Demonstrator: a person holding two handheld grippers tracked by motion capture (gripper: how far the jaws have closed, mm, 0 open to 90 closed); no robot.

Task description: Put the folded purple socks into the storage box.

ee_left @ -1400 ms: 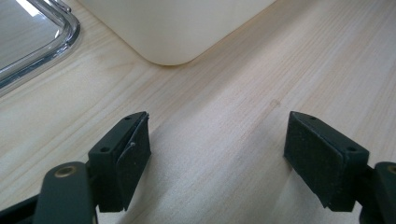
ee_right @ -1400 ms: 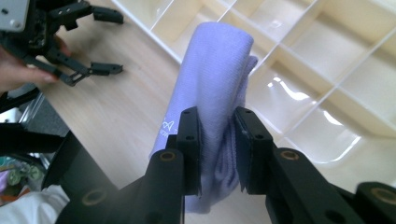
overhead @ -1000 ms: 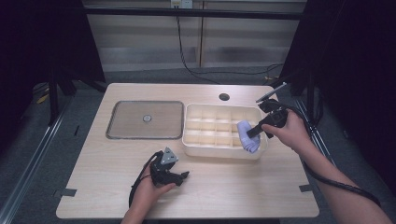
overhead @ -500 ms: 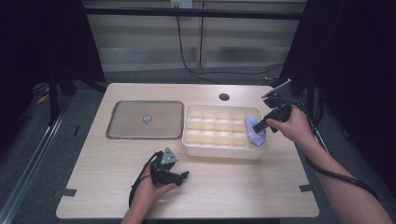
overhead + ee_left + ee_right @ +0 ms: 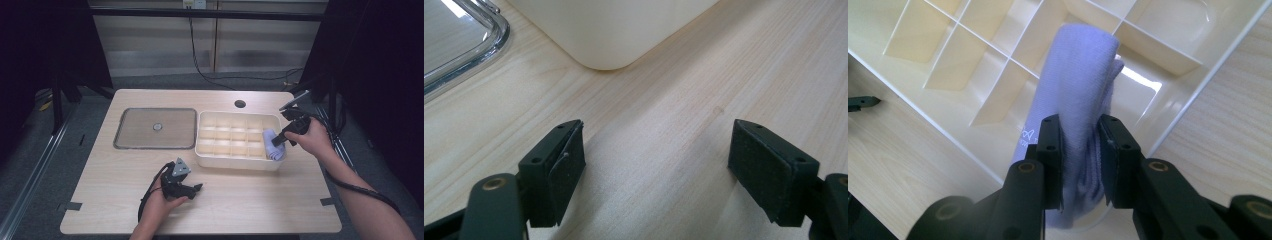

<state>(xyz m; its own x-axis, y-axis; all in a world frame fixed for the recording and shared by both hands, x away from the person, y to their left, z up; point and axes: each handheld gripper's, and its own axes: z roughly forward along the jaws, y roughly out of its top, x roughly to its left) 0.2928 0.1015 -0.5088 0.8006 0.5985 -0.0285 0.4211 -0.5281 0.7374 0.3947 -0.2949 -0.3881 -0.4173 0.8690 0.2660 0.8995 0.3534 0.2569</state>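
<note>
Right gripper (image 5: 1080,145) clamping rolled lilac cloth (image 5: 1078,90), jaws pinching it mid-roll, hanging over end compartments at right of cream divider box (image 5: 235,161); left gripper (image 5: 656,170) resting wide apart on wooden table (image 5: 664,90), gripping nothing. Risks: soft roll looking wider than cell, likely bridging thin partitions; loose folds unrolling or snagging jaws on release; light plastic box sliding under push. Clear rounded lid (image 5: 155,128) lying beside box.

Clear lid (image 5: 155,128) flat on table (image 5: 250,200); hole (image 5: 240,104), perhaps grommet.
</note>
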